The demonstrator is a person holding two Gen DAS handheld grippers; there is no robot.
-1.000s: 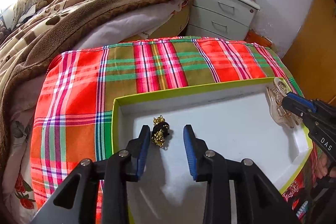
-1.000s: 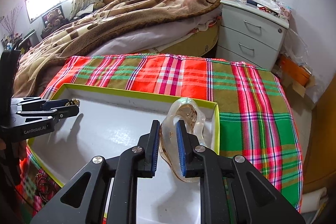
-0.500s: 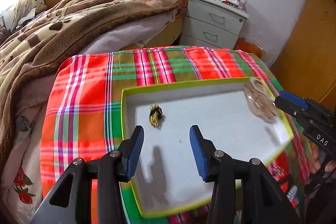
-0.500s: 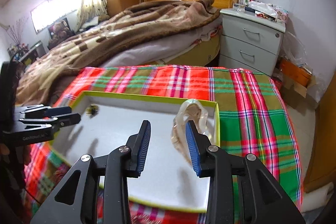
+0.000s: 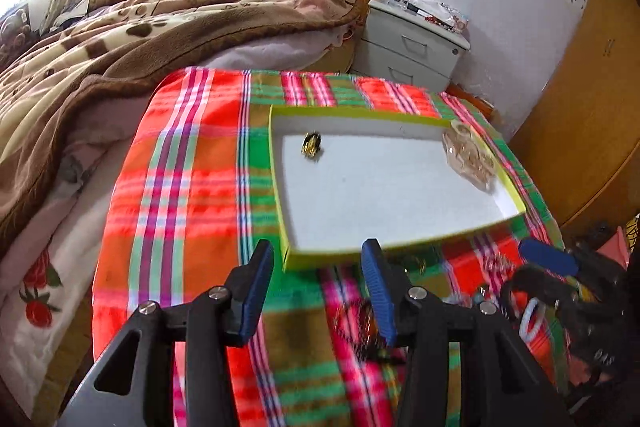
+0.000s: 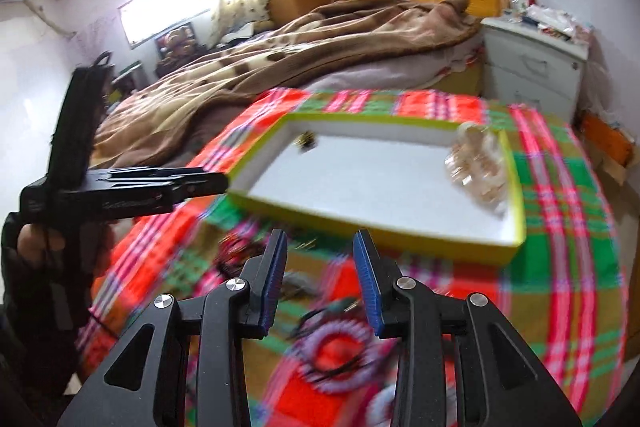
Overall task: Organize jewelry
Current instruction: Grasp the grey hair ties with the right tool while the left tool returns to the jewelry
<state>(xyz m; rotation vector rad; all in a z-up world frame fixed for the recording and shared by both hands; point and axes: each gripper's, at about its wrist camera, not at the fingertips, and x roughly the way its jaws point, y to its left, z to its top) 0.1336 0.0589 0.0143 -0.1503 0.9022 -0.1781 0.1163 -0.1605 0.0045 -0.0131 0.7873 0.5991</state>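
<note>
A shallow white tray with a lime-green rim (image 5: 404, 251) (image 6: 372, 227) lies on the plaid cloth. Inside it, a small gold-and-black ornament (image 5: 311, 143) (image 6: 306, 141) rests near the far left corner, and a clear amber hair claw (image 5: 468, 157) (image 6: 478, 163) leans at the right wall. My left gripper (image 5: 318, 283) hangs open and empty just short of the tray's near rim. My right gripper (image 6: 320, 267) is open and empty too, above blurred loose jewelry on the cloth: a purple beaded ring (image 6: 336, 351) and a white ring (image 5: 534, 319).
The plaid cloth (image 5: 180, 187) covers a low table beside a bed with a brown blanket (image 5: 120, 43). A white nightstand (image 5: 412, 47) stands behind. The left gripper's body (image 6: 120, 187), held by a hand, shows at the left of the right wrist view.
Both grippers opened, let go of the gold ornament and the hair claw inside the tray, and pulled back toward the near edge over the loose jewelry.
</note>
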